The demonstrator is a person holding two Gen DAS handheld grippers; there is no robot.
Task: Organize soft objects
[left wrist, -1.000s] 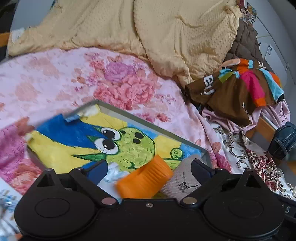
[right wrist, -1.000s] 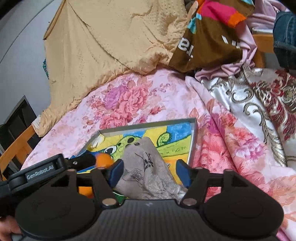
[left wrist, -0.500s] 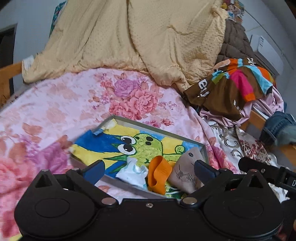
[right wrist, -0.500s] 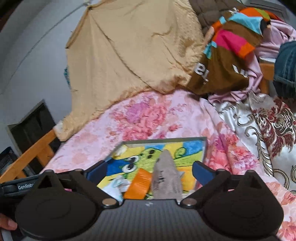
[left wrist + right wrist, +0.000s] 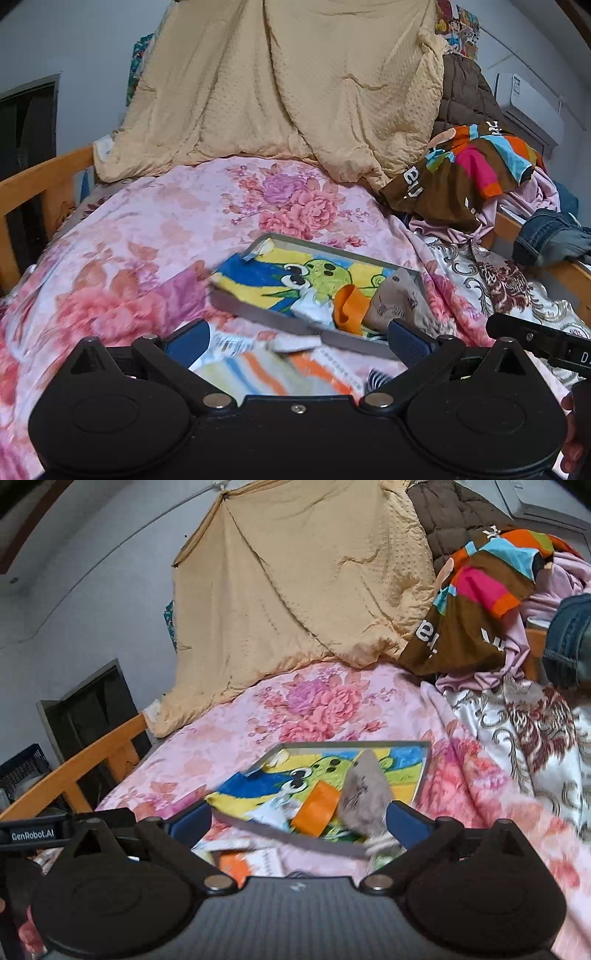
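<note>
A shallow grey tray [image 5: 258,312] with a cartoon frog lining lies on the pink floral bedspread; it also shows in the right wrist view [image 5: 424,771]. In it lie an orange sock [image 5: 349,308], a grey-beige sock [image 5: 400,299] and a white sock [image 5: 312,308]. The same orange sock [image 5: 316,808] and grey sock [image 5: 364,794] show in the right wrist view. My left gripper [image 5: 297,338] is open and empty, above the tray's near edge. My right gripper [image 5: 297,818] is open and empty, just short of the tray.
Striped and orange packaged items [image 5: 269,369] lie on the bed in front of the tray. A beige quilt [image 5: 295,92] is heaped at the back. A brown multicoloured garment [image 5: 461,173], jeans [image 5: 554,236] and a patterned cloth [image 5: 498,280] lie at the right. A wooden bed rail [image 5: 40,181] runs along the left.
Both grippers have opened, let go of the orange and grey socks in the tray, and pulled back and up. The tray now looks smaller and farther.
</note>
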